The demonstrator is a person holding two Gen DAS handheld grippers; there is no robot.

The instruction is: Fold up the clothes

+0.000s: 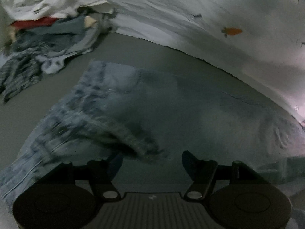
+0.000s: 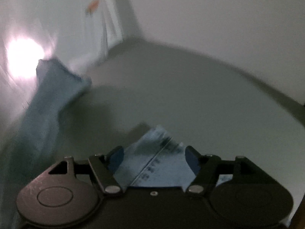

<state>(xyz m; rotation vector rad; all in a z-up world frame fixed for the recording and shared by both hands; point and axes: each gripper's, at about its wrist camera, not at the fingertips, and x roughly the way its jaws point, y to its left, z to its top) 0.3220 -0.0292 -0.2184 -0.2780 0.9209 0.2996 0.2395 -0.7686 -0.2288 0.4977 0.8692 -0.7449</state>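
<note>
Light blue jeans (image 1: 144,103) lie spread across the grey table, blurred in the dim left wrist view. My left gripper (image 1: 151,161) hovers over their near edge with its jaws apart; the denim lies below them and no pad presses on it. In the right wrist view a jeans leg end (image 2: 154,158) with a seam lies under my right gripper (image 2: 154,155), whose dark pads stand wide on either side without pinching the cloth. Another stretch of the jeans (image 2: 51,99) runs up the left of that view.
A heap of unfolded clothes (image 1: 47,30), white, red and grey-blue, sits at the far left of the table (image 1: 133,51). A white curtain (image 1: 190,9) with small printed figures hangs behind. A plain wall (image 2: 219,19) meets the table's far edge.
</note>
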